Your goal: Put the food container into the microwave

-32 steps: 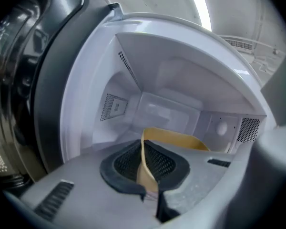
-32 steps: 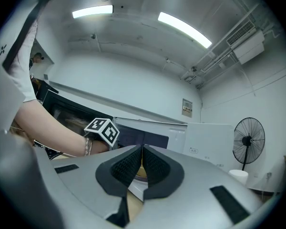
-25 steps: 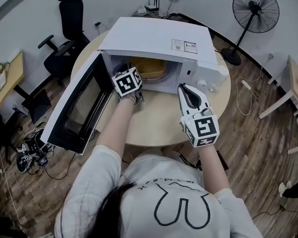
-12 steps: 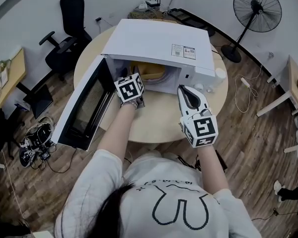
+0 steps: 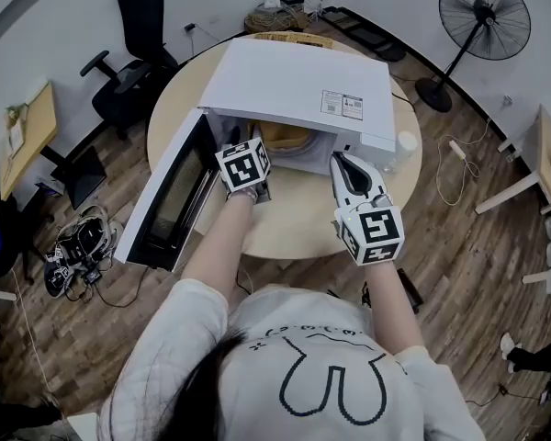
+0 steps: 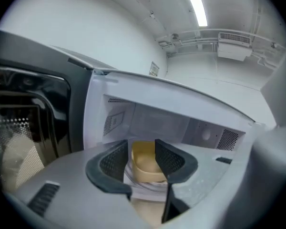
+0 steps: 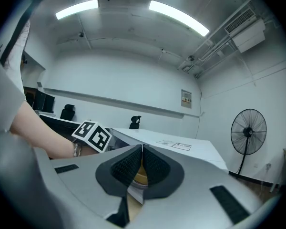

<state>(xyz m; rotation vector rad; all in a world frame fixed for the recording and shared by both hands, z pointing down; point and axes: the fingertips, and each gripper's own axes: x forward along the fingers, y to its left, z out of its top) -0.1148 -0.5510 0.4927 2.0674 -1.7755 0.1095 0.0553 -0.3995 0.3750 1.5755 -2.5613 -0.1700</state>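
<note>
A white microwave (image 5: 298, 85) stands on the round table (image 5: 298, 219), with its door (image 5: 170, 196) swung open to the left. The tan food container (image 6: 145, 165) sits inside the cavity on the turntable; it shows as a tan rim (image 5: 285, 136) in the head view. My left gripper (image 6: 143, 159) is at the cavity's mouth with its jaws open. The container shows through the gap, beyond the pads and untouched. My right gripper (image 7: 141, 162) hovers over the table in front of the microwave's right half. Its jaws are shut with nothing between them.
A small white cup (image 5: 404, 145) stands on the table just right of the microwave. A standing fan (image 5: 484, 15) is at the far right, an office chair (image 5: 133, 39) at the far left. Cables (image 5: 78, 251) lie on the wooden floor under the open door.
My left gripper has drawn back a little from inside the cavity towards its front edge, with the container left inside. The right gripper has hardly moved.
</note>
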